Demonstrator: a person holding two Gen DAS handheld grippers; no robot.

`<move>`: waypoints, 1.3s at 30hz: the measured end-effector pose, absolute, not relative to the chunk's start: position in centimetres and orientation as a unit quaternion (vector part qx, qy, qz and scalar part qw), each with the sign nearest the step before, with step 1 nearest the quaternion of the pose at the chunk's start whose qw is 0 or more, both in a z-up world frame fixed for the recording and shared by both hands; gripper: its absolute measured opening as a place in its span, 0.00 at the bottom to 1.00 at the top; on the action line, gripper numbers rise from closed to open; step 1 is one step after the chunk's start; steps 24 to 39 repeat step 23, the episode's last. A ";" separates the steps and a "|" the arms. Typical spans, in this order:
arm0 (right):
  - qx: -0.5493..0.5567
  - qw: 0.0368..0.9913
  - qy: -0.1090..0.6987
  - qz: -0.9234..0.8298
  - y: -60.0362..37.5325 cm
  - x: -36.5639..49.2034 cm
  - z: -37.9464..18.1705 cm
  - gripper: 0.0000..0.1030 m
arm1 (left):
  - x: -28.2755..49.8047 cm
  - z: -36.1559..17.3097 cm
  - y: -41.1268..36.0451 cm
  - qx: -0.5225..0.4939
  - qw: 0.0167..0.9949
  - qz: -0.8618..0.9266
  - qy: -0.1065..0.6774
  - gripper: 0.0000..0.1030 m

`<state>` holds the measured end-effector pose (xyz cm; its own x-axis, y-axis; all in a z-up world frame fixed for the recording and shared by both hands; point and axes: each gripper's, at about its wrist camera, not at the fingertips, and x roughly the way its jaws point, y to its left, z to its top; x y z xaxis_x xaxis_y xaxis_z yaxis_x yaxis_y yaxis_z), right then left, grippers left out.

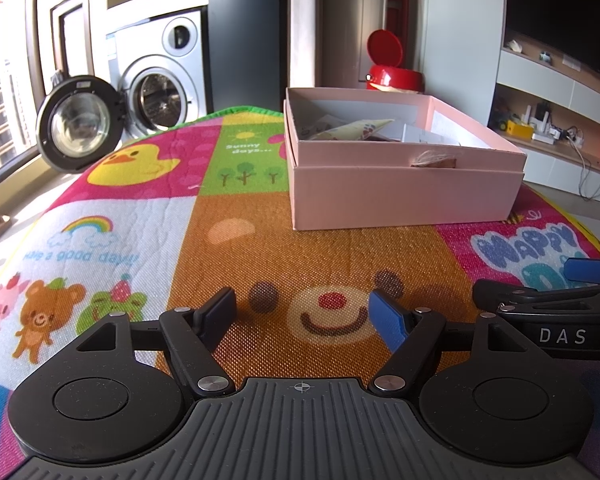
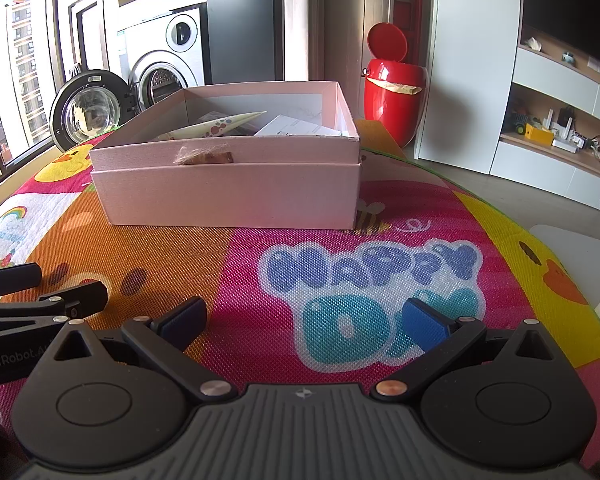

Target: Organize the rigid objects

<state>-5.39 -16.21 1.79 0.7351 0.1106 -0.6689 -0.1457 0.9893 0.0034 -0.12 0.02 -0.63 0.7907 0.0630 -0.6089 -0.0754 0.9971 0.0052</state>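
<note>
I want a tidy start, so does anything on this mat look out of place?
Only one small thing: a brown tag with frayed string hangs over the front rim of the pink box. Both hand-held grippers are open and empty.

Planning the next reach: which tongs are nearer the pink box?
Roughly equal, neither clearly nearer. Left tongs sit before the pink box, which lies ahead-right; right tongs see it ahead-left. Both open, empty.

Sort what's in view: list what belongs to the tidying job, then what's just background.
Job:
pink box
cone-shaped item inside it
white cards inside it
left tool, open
right tool, open

Background:
play mat
washing machine
red bin
shelves
</note>
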 end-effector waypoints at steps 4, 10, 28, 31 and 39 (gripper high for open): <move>-0.025 0.931 0.357 0.069 -16.2 -5.4 1.8 1.00 | -0.1 -0.6 0.1 -0.011 0.946 0.036 0.321 0.77; -0.025 0.931 0.357 0.069 -16.2 -5.4 1.8 1.00 | -0.1 -0.7 0.0 -0.011 0.946 0.036 0.321 0.77; -0.025 0.931 0.357 0.069 -16.2 -5.4 1.8 1.00 | -0.1 -0.6 0.0 -0.013 0.946 0.036 0.321 0.77; -0.025 0.931 0.357 0.069 -16.2 -5.4 1.8 1.00 | -0.1 -0.6 0.0 -0.013 0.946 0.036 0.321 0.77; -0.025 0.931 0.357 0.069 -16.2 -5.4 1.8 1.00 | -0.1 -0.6 0.0 -0.013 0.946 0.036 0.321 0.77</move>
